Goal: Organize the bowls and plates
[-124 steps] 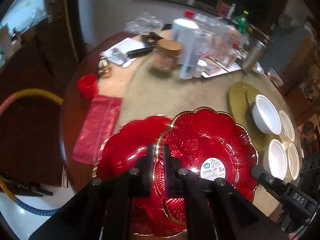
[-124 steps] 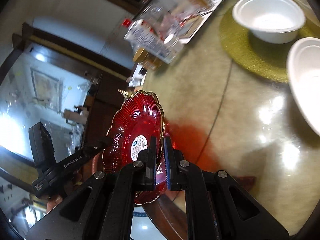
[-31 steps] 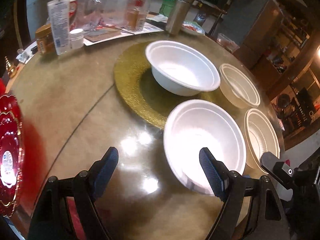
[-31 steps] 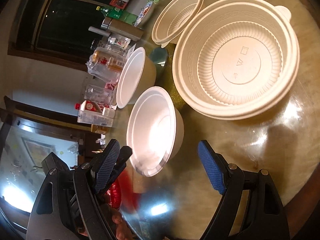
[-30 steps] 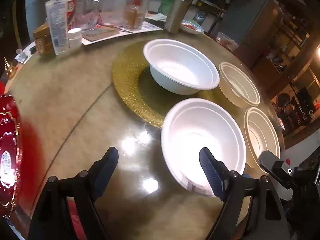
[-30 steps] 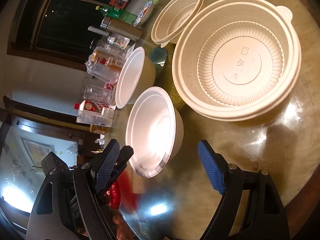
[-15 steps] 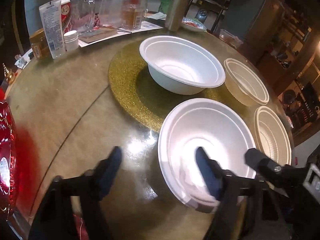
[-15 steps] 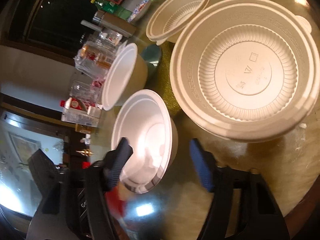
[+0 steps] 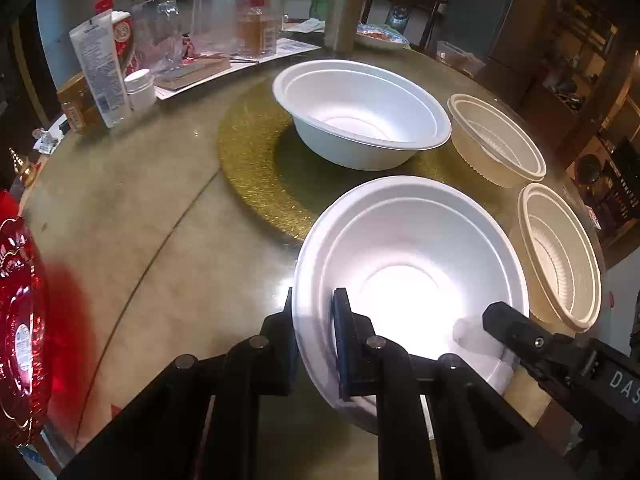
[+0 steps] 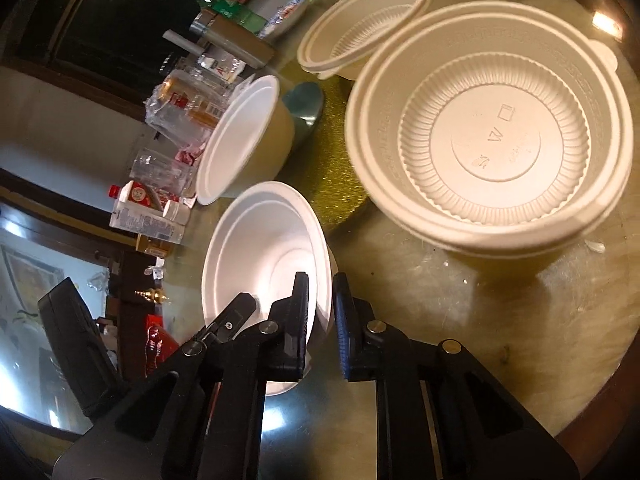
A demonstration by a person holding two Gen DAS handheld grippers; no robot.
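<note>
A white foam bowl (image 9: 408, 256) sits on the round table near the front edge. My left gripper (image 9: 316, 300) is shut on its left rim. My right gripper (image 10: 320, 292) is shut on the opposite rim of the same bowl (image 10: 268, 248); its black body shows in the left wrist view (image 9: 552, 352). A second white foam bowl (image 9: 360, 112) stands on a gold placemat (image 9: 252, 152). Two cream ribbed plastic bowls (image 9: 560, 252) (image 9: 496, 140) sit at the right. Red plates (image 9: 20, 320) lie at the far left edge.
Bottles, a jar, a white tube (image 9: 100, 76), clear bags and a steel flask (image 9: 344, 4) crowd the back of the table. The table edge drops off just right of the cream bowls (image 10: 488, 128).
Both grippers have closed on the near white bowl's rim; a second ago both were wide open around it. Earlier still both held a red plate at the left.
</note>
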